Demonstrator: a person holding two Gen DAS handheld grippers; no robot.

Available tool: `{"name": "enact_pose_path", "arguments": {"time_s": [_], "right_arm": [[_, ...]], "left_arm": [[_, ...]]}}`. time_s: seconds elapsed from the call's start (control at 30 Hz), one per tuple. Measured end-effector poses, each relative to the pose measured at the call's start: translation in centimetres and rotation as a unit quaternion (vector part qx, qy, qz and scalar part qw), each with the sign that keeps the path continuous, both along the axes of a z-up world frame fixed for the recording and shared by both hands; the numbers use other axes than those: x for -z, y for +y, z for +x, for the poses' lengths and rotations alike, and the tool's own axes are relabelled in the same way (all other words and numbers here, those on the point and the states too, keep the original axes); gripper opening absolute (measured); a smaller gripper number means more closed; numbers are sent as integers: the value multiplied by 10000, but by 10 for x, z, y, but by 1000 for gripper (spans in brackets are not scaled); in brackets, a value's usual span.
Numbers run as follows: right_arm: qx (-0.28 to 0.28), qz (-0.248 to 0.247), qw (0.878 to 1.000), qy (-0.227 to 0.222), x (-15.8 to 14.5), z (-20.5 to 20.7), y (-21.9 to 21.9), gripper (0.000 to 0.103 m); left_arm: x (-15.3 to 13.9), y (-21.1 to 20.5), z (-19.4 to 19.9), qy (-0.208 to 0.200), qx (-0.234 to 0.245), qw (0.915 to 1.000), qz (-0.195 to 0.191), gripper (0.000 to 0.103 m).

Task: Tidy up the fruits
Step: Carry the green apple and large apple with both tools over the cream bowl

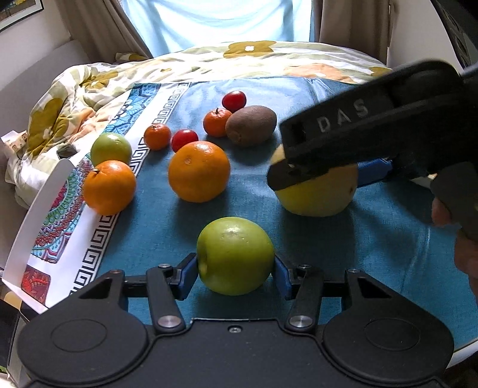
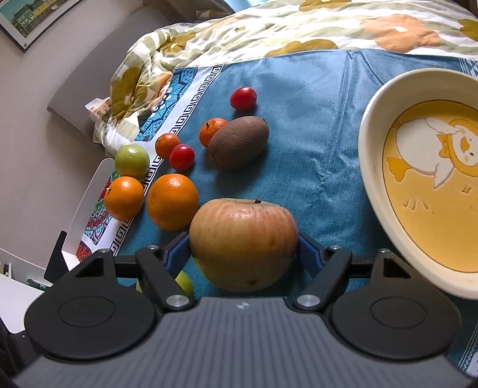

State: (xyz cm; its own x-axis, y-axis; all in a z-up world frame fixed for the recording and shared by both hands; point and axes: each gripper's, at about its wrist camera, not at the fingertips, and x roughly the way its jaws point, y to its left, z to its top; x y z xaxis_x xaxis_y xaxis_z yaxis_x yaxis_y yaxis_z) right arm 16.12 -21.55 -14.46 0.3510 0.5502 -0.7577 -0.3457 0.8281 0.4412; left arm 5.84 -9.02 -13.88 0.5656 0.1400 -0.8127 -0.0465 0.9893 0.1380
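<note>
Gripping a green apple (image 1: 235, 255), the left tool (image 1: 236, 270) sits clamped; right tool (image 2: 243, 249) clamps a yellow-red apple (image 2: 243, 243), bowl (image 2: 370, 167) at two o'clock

Left tongs (image 1: 236, 270) and right tongs (image 2: 243, 249) each clamp fruit.

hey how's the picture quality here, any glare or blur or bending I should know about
Left wrist view: the window is blown out white, and the right gripper crossing the frame is slightly motion-blurred. Right wrist view: sharp, soft shadows under the kiwi; fisheye bends the bowl rim.
</note>
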Motion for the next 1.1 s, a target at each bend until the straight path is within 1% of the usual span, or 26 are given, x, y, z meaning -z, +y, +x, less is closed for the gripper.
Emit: {"name": "enact_pose_path", "arguments": {"time_s": [0.17, 0.27, 0.37, 0.47, 0.63, 0.77, 0.87, 0.97, 1.1], "right_arm": [[54, 0, 9999, -121, -10, -7, -11, 91], [130, 38, 9995, -275, -24, -14, -25, 91], [184, -33, 9987, -484, -42, -21, -40, 91], [261, -159, 9970, -715, -59, -28, -57, 91], [512, -277, 9937, -962, -83, -37, -91, 91], [852, -355, 9900, -1069, -95, -39, -118, 91], [1130, -416, 9864, -1114, -100, -36, -138, 91], [1421, -505, 9820, -1135, -101, -32, -154, 91], [1828, -604, 9754, -1072, -96, -19, -172, 91]], "left_arm": [[-16, -3, -5, -121, -29, 9999, 105, 57], [-30, -8, -7, -219, -10, 9997, 109, 57], [-47, -14, -9, -339, 43, 9994, 97, 57], [-64, -22, -8, -525, 128, 9985, 107, 57], [-93, -33, 1, -880, 306, 9956, 102, 57], [-110, -48, 17, -1069, 585, 9925, 56, 57], [-115, -62, 31, -1130, 862, 9898, 16, 57], [-113, -76, 48, -1151, 1191, 9862, 3, 57], [-103, -95, 73, -1029, 1640, 9811, -55, 57]]}}
